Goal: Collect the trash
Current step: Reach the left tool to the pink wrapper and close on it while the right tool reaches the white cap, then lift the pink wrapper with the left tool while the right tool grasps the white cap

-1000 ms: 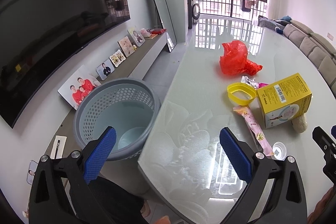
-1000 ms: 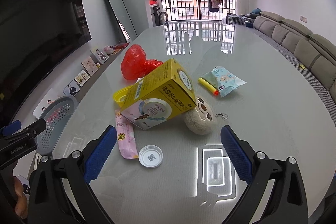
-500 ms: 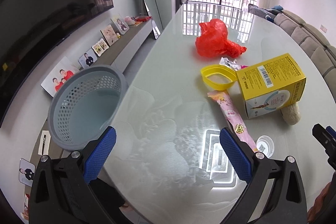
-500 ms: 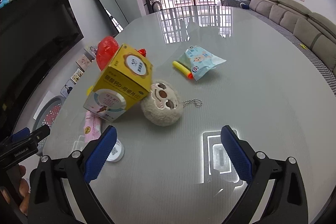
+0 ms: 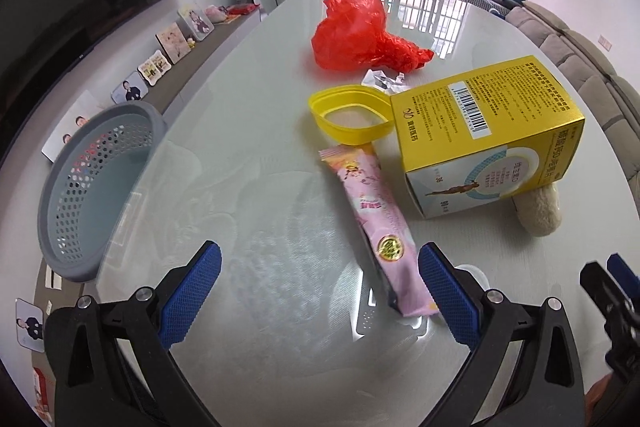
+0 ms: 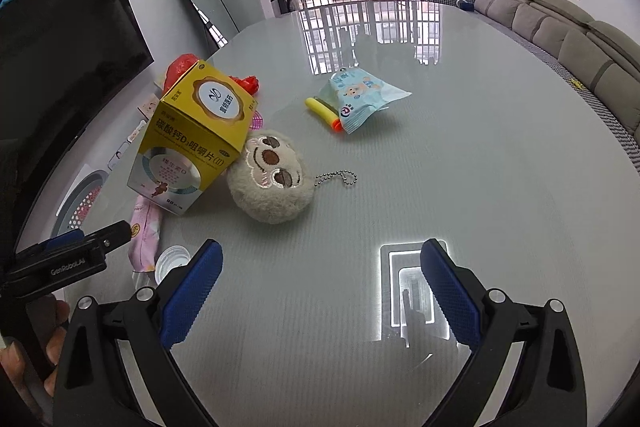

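yellow box (image 5: 486, 131), leaning on plush toy (image 6: 272, 181)

On a table (image 5: 248, 131): a box (image 5: 484, 135) leaning on a plush toy (image 6: 272, 183), a long wrapper (image 5: 376, 227) left of the box, a lid (image 5: 348, 115) behind the wrapper, a crumpled bag (image 5: 360, 31) farther back. Off the table's left edge, a basket (image 5: 92, 183).

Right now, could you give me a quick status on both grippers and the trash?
Left gripper open, empty. Right gripper open, empty. Pink wrapper nearest left fingers, untouched. Gray basket beside table, nothing blocking.
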`<state>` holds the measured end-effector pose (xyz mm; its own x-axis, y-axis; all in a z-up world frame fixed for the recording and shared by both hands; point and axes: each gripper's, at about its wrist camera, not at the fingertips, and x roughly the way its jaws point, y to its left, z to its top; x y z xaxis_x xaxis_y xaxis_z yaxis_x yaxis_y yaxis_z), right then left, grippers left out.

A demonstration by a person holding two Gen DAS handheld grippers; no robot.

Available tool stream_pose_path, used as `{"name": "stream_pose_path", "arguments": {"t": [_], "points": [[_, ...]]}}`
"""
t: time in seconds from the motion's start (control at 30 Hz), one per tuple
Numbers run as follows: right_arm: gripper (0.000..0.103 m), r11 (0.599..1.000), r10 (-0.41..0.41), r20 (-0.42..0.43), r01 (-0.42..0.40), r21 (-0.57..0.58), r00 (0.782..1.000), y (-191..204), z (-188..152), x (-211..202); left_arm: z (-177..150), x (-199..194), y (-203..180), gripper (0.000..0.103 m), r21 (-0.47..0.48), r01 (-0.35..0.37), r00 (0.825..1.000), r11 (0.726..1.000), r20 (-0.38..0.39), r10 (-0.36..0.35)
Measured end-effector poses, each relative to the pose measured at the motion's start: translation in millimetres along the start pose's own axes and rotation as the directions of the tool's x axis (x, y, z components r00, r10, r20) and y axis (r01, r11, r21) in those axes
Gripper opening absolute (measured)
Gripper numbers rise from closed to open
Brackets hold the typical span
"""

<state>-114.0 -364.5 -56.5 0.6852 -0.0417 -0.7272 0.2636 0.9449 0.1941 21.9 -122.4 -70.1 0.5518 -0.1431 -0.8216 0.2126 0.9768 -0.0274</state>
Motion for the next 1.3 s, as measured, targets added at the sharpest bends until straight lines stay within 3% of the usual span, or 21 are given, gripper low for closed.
{"name": "stream_pose_path", "arguments": {"t": [0.3,0.5,0.57,0.63,0.8,1.07,1.3], "points": [[0.095,1.000,0.022,-0.009,-0.022,-0.007,1.000,4.4,-6.7,3.5,8.6,22.8,-15.4,0.095,0.024,-0.040,0.999,0.999,0.003,0.040],[0.095,1.000,0.017,-0.021,-0.017,-0.008,1.000,5.1,-11.1,6.5,7.3,23.6,-19.7,0.064,0.053,-0.028,0.999,0.998,0.024,0.027],[0.095,1.000,0.013,-0.019,-0.013,-0.009,1.000,5.5,-11.5,5.6,6.7,24.2,-18.4,0.049,0.051,-0.004,1.000,0.999,0.016,0.003],[0.095,1.000,0.011,-0.019,-0.011,-0.008,1.000,6.5,-11.6,5.7,6.0,25.7,-16.5,0.026,0.050,0.010,1.000,0.999,0.002,-0.010],[0.095,1.000,0.020,-0.024,-0.020,-0.019,1.000,14.7,-13.0,6.3,1.8,18.1,-9.5,0.016,0.058,0.029,1.000,0.998,0.007,-0.030],[0.095,0.992,0.087,-0.063,-0.093,-0.090,0.994,51.8,-19.4,12.7,-8.0,-19.4,17.2,0.016,0.052,0.015,0.997,0.999,0.070,-0.018],[0.095,0.984,0.037,-0.110,-0.055,-0.167,0.993,86.2,-20.5,30.8,-13.9,-44.7,48.2,0.016,0.024,-0.034,0.992,0.999,0.124,0.031]]}}
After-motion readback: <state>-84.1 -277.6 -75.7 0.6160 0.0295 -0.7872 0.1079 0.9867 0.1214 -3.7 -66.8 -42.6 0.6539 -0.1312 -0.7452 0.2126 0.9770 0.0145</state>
